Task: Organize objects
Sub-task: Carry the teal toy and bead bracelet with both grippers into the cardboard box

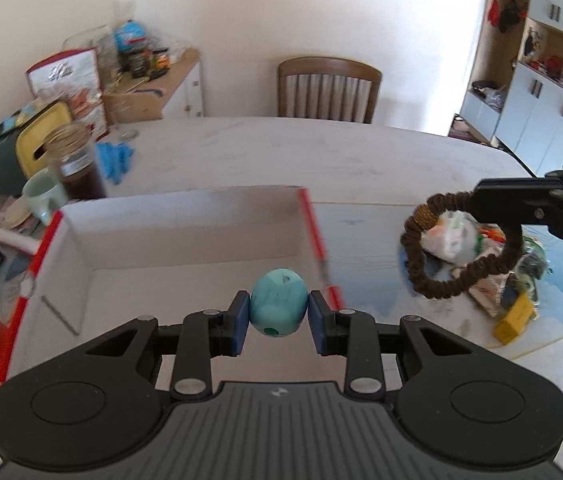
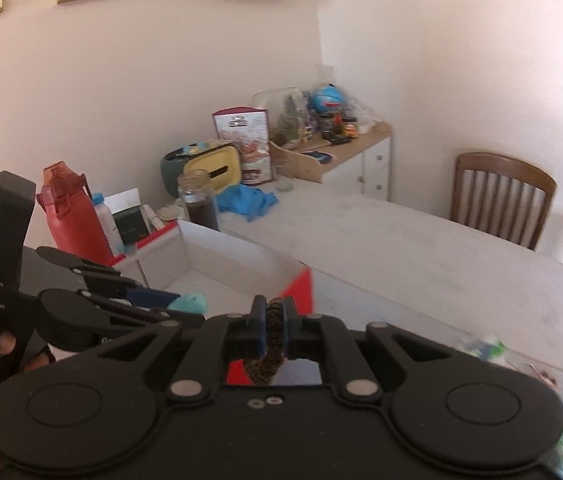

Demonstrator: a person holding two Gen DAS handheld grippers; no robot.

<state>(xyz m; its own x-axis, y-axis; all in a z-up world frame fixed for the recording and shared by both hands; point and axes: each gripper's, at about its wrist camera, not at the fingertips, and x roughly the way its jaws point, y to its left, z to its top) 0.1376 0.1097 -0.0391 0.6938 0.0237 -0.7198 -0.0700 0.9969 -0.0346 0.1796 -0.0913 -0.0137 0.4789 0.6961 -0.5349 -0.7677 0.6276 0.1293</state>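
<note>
While I watch the left wrist view, the pale table (image 1: 321, 152) fills the middle of the frame, with a wooden chair (image 1: 328, 90) behind it at top centre. On it, left of centre, sits my open white box with red edges (image 1: 185, 236), its inside bare as far as I can see. At the right edge lies a heap of small clutter (image 1: 481, 264) on a blue-patterned mat.

My left gripper (image 1: 278, 312) sits at lower centre, its blue pads pressed against both sides of a turquoise egg-shaped toy (image 1: 278, 304); the toy is squarely between the fingertips, in front of the box's near right corner.

My right gripper (image 2: 272, 318) is clamped nearly flat on a brown fabric scrunchie (image 2: 269, 356), which runs straight through the gap between the pads at centre of the right wrist view. From the left view, that scrunchie loops down from the fingertips at right of frame, hanging in front of the clutter heap.
</note>
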